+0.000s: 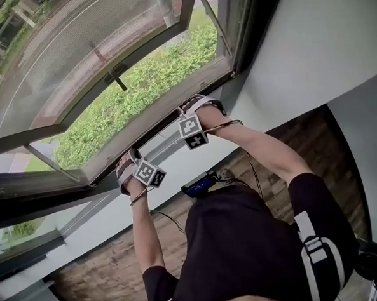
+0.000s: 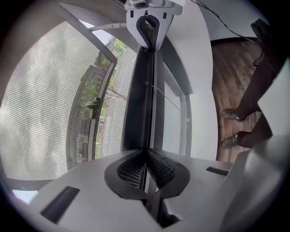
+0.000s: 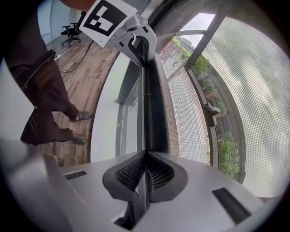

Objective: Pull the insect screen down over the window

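Note:
The insect screen's grey mesh (image 1: 75,64) covers the window opening. Its dark pull bar (image 1: 165,132) lies low along the sill. My left gripper (image 1: 129,169) is shut on the bar's thin lip near its left part; my right gripper (image 1: 192,111) is shut on the same lip further right. In the left gripper view the pads meet on the thin lip at my left gripper (image 2: 146,154), the bar (image 2: 140,90) runs away to the right gripper (image 2: 149,22), and mesh (image 2: 50,104) fills the left. In the right gripper view my right gripper (image 3: 145,156) pinches the bar (image 3: 152,104), which leads to the left gripper (image 3: 136,41).
Beyond the mesh stand an outward-opened window sash with a handle (image 1: 117,75), a green hedge (image 1: 146,85) and a road. The dark window frame (image 1: 244,22) rises at the right. Below are a white wall, the wooden floor (image 1: 302,140), a blue device (image 1: 200,184) with cables, and the person's shoes (image 2: 231,115).

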### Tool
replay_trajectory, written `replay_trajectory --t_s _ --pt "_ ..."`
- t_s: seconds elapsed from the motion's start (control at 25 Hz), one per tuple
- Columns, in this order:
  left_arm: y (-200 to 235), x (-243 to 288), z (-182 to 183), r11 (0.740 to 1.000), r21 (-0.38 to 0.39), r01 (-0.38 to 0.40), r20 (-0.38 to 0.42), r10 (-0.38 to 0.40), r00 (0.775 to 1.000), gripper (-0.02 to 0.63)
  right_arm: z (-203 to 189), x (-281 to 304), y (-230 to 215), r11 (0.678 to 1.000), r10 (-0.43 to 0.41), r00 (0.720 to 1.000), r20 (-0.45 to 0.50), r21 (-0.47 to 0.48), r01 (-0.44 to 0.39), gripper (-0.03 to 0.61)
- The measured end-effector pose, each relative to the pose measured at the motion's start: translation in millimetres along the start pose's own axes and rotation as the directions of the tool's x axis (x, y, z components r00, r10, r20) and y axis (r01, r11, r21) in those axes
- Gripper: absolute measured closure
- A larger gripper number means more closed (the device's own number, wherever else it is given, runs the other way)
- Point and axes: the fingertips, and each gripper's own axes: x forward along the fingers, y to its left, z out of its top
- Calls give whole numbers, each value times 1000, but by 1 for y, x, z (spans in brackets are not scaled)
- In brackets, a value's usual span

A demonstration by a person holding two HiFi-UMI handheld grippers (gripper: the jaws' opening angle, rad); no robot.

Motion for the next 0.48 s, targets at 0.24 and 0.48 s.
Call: replay_trajectory --t_s 0.24,0.48 --pt "-1 3 0 1000 -18 1 14 -1 1000 607 -2 4 -1 1000 -12 1000 -6 8 12 563" --pt "-1 -1 -2 1000 -13 22 12 -22 1000 598 0 2 0 1000 -3 1000 7 6 3 561"
